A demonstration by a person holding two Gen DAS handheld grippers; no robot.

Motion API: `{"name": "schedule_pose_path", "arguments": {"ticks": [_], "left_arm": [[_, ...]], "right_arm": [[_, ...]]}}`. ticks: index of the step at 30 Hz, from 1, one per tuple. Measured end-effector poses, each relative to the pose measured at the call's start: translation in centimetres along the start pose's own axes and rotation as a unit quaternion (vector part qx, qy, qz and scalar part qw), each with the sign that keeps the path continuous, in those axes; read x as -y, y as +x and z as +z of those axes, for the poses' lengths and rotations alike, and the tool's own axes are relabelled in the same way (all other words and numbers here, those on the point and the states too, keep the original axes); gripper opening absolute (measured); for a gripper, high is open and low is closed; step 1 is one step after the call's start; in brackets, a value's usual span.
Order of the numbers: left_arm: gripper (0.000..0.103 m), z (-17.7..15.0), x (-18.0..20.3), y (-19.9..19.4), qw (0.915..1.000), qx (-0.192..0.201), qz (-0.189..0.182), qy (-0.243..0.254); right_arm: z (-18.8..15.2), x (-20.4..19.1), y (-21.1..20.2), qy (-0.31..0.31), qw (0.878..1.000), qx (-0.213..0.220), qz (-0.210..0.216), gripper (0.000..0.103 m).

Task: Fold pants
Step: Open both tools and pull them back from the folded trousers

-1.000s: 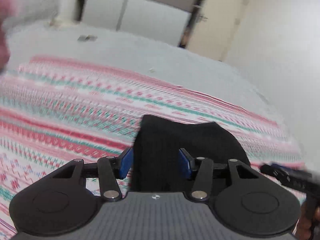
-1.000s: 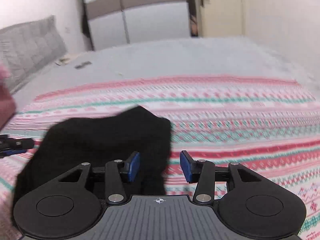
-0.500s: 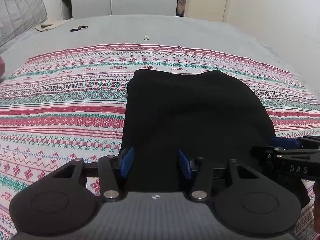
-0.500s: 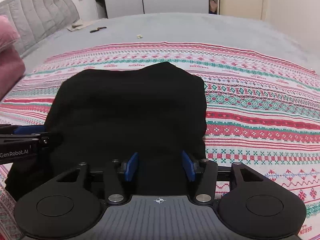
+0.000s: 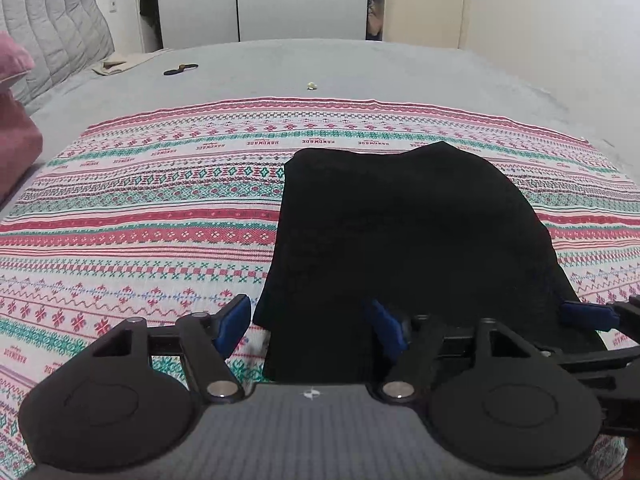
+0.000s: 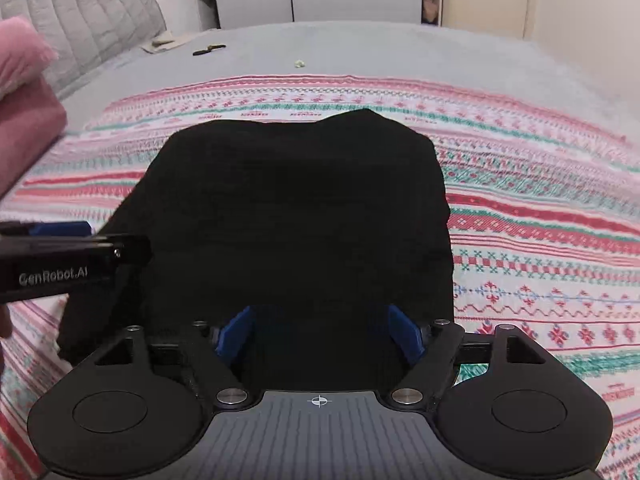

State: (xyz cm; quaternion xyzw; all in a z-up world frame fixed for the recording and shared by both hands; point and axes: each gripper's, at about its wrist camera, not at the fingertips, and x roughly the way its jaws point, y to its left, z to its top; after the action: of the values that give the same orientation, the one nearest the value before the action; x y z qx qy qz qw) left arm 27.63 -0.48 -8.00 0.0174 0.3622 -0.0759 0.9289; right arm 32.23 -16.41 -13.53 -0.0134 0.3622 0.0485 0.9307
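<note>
A grey bed [image 5: 400,68] filled the room, and a striped patterned blanket [image 5: 140,216] covered its near part. On that blanket lay the black pants [image 5: 400,232], already folded down to a compact dark block. Its near edge reached under both tools, and its far edge, with a small dip in the middle, pointed toward the wardrobe.

The relation that mattered was this: the block's long axis appeared to run near to far, straight ahead of both sets of fingers, so any further fold would probably carry the near edge away toward the far one.

The left gripper [image 5: 312,326] sat at the block's near left corner, its jaws opening; the cloth edge ran between the blue pads but neither pad pressed on it. The right gripper [image 6: 320,330] stood over the near edge further right, its jaws also opening, with black cloth below and between the pads, apparently released.

Both were about equally close to the near edge; neither held anything.
</note>
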Motion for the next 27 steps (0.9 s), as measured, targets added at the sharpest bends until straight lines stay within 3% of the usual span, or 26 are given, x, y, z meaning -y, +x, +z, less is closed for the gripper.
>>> {"name": "schedule_pose_path", "arguments": {"ticks": [4,8,12,18,22,27], "left_arm": [[0.095,-0.5,0.1,-0.9,0.9998,0.013,0.008,0.012],[0.096,-1.3,0.2,-1.7,0.9997,0.015,0.017,0.012],[0.099,-2.5,0.2,-3.4,0.9995,0.022,0.021,0.001],[0.102,-3.8,0.3,-7.1,0.9992,0.036,0.018,0.005],[0.103,-4.9,0.4,-10.4,0.9979,0.062,0.019,-0.003],[0.103,-8.5,0.0,-13.9,0.9957,0.083,0.037,-0.02]], "right_arm": [[-0.5,0.2,-1.0,0.014,1.0,-0.002,0.008,0.076],[-2.0,0.0,-1.2,0.007,1.0,0.005,-0.004,0.084],[-2.6,-0.8,-2.1,-0.001,1.0,0.004,-0.018,0.085],[-4.4,-1.8,-5.6,-0.01,0.999,0.024,-0.032,0.085],[-5.3,-2.4,-8.5,-0.004,0.999,0.045,-0.015,0.085],[-7.2,-2.8,-13.1,0.005,0.996,0.089,-0.023,0.097]]}}
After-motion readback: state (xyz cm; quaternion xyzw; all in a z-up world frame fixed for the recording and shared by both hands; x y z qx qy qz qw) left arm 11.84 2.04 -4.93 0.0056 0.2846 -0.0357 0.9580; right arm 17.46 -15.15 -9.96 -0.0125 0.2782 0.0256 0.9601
